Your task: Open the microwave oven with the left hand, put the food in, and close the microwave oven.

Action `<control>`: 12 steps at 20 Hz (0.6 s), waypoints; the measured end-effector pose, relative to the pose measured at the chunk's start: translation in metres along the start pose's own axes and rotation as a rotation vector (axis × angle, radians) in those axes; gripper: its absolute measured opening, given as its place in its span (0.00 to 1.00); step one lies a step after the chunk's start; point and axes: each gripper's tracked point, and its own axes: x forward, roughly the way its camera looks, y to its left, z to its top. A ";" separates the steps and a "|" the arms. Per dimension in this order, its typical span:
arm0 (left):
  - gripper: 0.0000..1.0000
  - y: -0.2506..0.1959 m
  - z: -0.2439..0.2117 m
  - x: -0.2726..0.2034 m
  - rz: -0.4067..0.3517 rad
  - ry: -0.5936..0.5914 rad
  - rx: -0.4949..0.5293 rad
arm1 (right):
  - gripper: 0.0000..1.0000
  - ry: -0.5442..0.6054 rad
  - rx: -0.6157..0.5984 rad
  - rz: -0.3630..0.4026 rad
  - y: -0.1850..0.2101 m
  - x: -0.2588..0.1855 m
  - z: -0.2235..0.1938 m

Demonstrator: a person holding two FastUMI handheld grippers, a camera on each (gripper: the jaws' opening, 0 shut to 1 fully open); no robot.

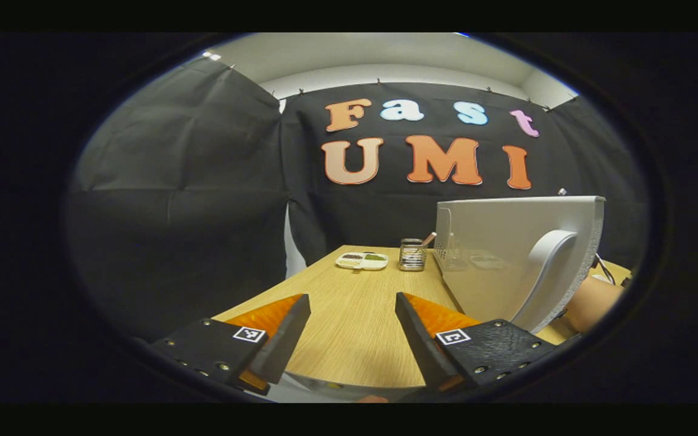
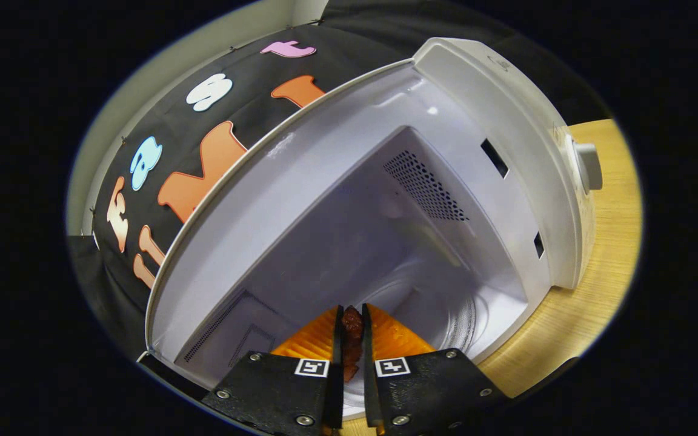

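right gripper (image 2: 352, 315) grips food (image 2: 352, 330) inside microwave (image 2: 506, 121) | left gripper (image 1: 352, 306) spread

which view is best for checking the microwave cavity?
Right gripper view. It looks straight into the open microwave cavity, showing walls, vent holes and floor, with the right hand-held gripper holding the food at its mouth. Left gripper view shows the open door from outside, not the interior.

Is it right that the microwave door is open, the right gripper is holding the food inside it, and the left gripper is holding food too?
Not quite. In the left gripper view, the left gripper is open and holds nothing. The rest stands: the microwave door is open, and the right gripper pinches the food inside the microwave.
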 end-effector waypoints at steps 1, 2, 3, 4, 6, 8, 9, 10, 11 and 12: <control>0.86 0.001 0.000 -0.001 0.003 0.000 0.002 | 0.14 -0.010 0.006 -0.008 0.000 0.004 -0.003; 0.86 0.001 0.001 -0.003 0.004 0.001 0.001 | 0.13 -0.021 0.013 -0.017 -0.001 0.009 -0.003; 0.86 0.000 0.001 -0.006 0.003 0.001 -0.001 | 0.14 -0.023 0.023 -0.024 0.000 0.013 -0.006; 0.86 0.000 -0.001 -0.006 0.004 0.006 -0.003 | 0.15 -0.025 0.034 -0.030 0.000 0.017 -0.008; 0.86 0.002 -0.003 -0.010 0.007 0.013 -0.008 | 0.16 -0.026 0.024 -0.047 -0.002 0.024 -0.018; 0.86 0.002 -0.003 -0.011 0.009 0.013 -0.015 | 0.20 0.007 0.011 -0.058 -0.004 0.027 -0.032; 0.86 0.003 -0.003 -0.013 0.009 0.012 -0.017 | 0.24 0.031 0.004 -0.060 -0.005 0.026 -0.038; 0.86 0.002 -0.002 -0.012 0.009 0.013 -0.020 | 0.25 0.051 -0.018 -0.070 -0.008 0.026 -0.042; 0.86 0.001 -0.003 -0.014 0.012 0.017 -0.021 | 0.29 0.066 -0.046 -0.076 -0.012 0.025 -0.045; 0.86 0.000 -0.002 -0.013 0.012 0.018 -0.021 | 0.30 0.070 -0.075 -0.073 -0.012 0.022 -0.043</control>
